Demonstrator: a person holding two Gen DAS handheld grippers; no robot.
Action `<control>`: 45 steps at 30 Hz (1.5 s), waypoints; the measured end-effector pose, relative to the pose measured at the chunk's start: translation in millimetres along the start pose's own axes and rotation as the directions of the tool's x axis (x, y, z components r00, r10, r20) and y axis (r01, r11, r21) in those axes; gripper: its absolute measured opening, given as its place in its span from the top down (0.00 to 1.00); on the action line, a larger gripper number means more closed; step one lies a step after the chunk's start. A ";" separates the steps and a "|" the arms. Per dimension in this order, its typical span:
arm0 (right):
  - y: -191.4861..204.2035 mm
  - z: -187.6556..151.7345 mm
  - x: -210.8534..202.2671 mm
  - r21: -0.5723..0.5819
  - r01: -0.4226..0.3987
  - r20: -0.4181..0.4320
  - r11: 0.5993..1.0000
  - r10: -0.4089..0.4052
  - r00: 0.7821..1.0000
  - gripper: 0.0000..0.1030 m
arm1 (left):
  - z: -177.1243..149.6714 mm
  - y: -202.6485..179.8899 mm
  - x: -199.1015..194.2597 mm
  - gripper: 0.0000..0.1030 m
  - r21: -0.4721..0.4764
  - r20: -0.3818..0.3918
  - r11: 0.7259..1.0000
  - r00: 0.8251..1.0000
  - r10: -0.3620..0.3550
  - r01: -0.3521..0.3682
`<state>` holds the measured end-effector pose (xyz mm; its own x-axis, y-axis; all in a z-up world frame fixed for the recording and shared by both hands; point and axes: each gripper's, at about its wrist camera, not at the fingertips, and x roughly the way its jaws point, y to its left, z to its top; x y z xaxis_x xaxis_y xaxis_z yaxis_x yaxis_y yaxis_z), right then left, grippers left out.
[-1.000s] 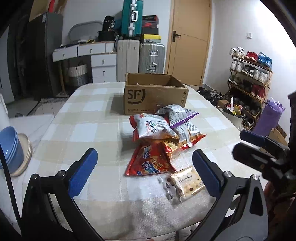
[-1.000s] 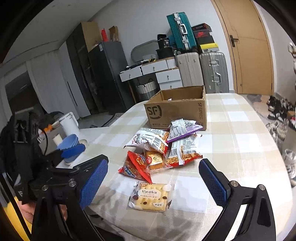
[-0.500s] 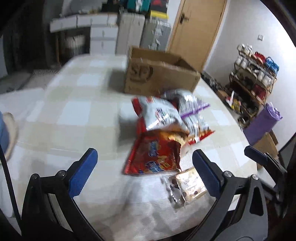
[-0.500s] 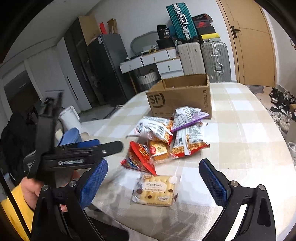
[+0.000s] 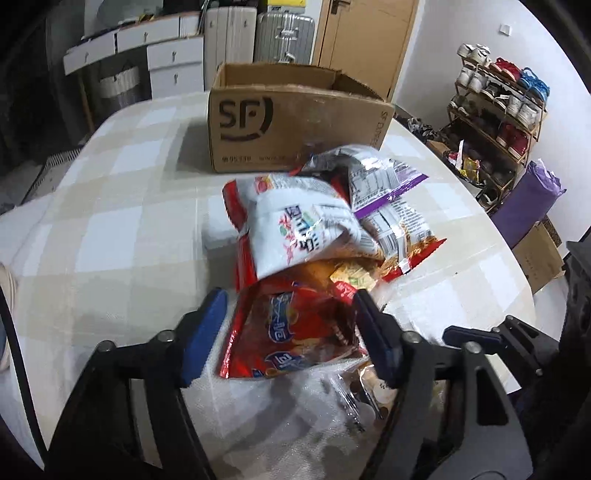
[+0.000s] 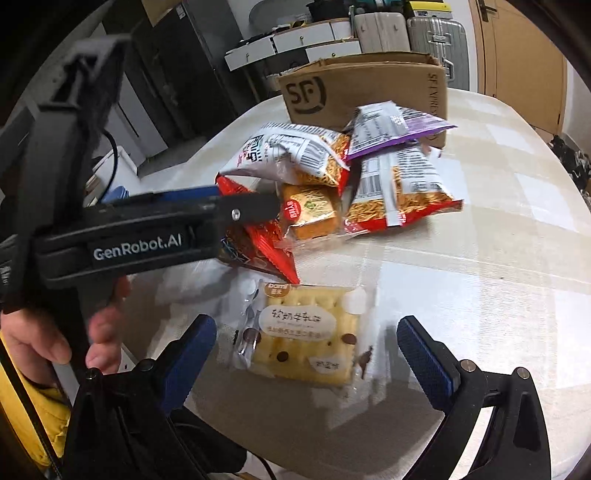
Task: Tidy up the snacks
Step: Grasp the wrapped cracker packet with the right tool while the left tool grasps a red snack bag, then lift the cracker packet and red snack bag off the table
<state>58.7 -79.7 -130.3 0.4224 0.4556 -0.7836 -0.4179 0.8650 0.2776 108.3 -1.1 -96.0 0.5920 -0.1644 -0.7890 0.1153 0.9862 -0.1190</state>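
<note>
- Checked tablecloth (image 5: 110,229) carries a snack pile before the cardboard box (image 5: 295,122).
- Left gripper (image 5: 288,321), jaws just closing, straddles the red bag (image 5: 295,328), pads apparently not pressing.
- Right gripper (image 6: 306,339) gapes around the cracker packet (image 6: 306,332), not touching.

Background's pretty cluttered: a shoe rack (image 5: 495,107) packed with sneakers on the right wall, a purple bag (image 5: 528,210) leaning below it, two hard-shell suitcases (image 5: 258,31) by the wooden door (image 5: 365,33), and white drawers (image 5: 162,51) further left.
</note>
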 end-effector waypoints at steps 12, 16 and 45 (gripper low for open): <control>17.6 1.2 18.2 -0.088 0.091 -0.005 0.992 -0.092 0.996 0.02 | -3.6 5.6 9.9 0.66 -0.008 -0.047 0.998 0.997 -0.061 0.060; 31.4 -2.1 25.3 -0.143 0.150 0.004 0.978 -0.151 0.989 0.05 | -7.5 5.5 4.3 0.69 -0.004 -0.034 0.998 0.997 -0.065 0.064; 40.2 -22.1 -1.4 -0.164 0.116 0.080 0.980 -0.104 0.991 0.35 | -21.7 19.7 -23.2 0.73 -0.070 0.006 0.991 0.994 -0.111 0.112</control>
<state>23.6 -50.2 -130.4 0.5264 0.3782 -0.7615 -0.4921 0.8659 0.0899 79.5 22.6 -93.1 0.5805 -0.2734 -0.7670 0.1242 0.9607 -0.2484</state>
